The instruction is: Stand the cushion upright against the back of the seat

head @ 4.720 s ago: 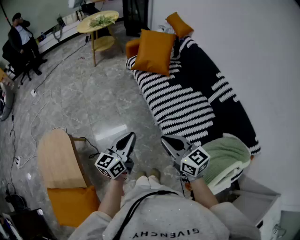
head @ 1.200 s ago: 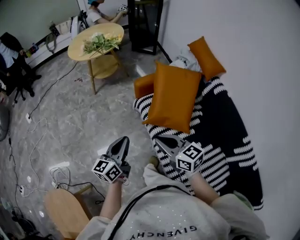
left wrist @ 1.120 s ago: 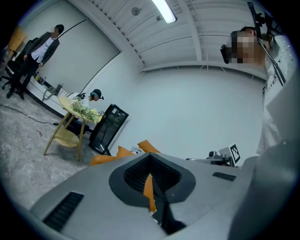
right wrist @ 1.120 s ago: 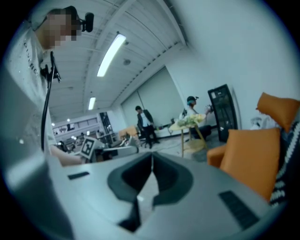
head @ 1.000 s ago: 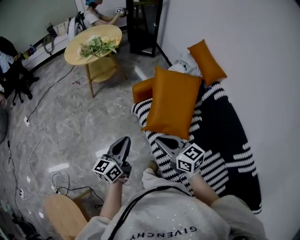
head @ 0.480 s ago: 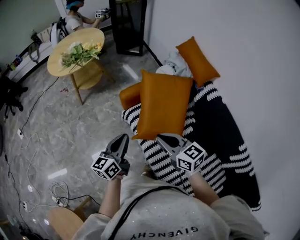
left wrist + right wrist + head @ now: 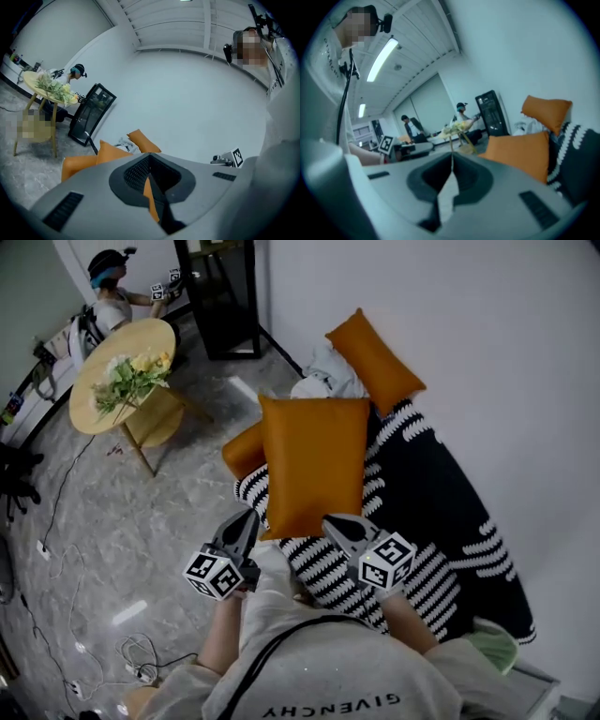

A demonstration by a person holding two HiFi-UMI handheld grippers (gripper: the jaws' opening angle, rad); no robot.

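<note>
**Head view with both gripper views.** The large orange cushion [image 7: 314,465] rests on the black-and-white striped seat [image 7: 422,484], near its front edge, with its broad face toward the head camera. Whether it lies flat or leans cannot be told. Its far left corner meets an orange bolster [image 7: 242,448].

A smaller orange cushion [image 7: 373,360] leans against the white wall [image 7: 487,352] at the far end of the seat. A crumpled pale cloth [image 7: 323,382] lies just beside it.

The left gripper [image 7: 247,517] and the right gripper [image 7: 335,521] are held side by side close to the large cushion's near edge, 1 toward each near corner. In each gripper view the 2 fingers [image 7: 133,173] [image 7: 431,180] are pressed together and grip nothing.

**Background:** a round tabletop [image 7: 94,399] bearing greenery [image 7: 131,381], a black cabinet [image 7: 220,296] and a person [image 7: 108,301] on the grey floor [image 7: 141,512].
</note>
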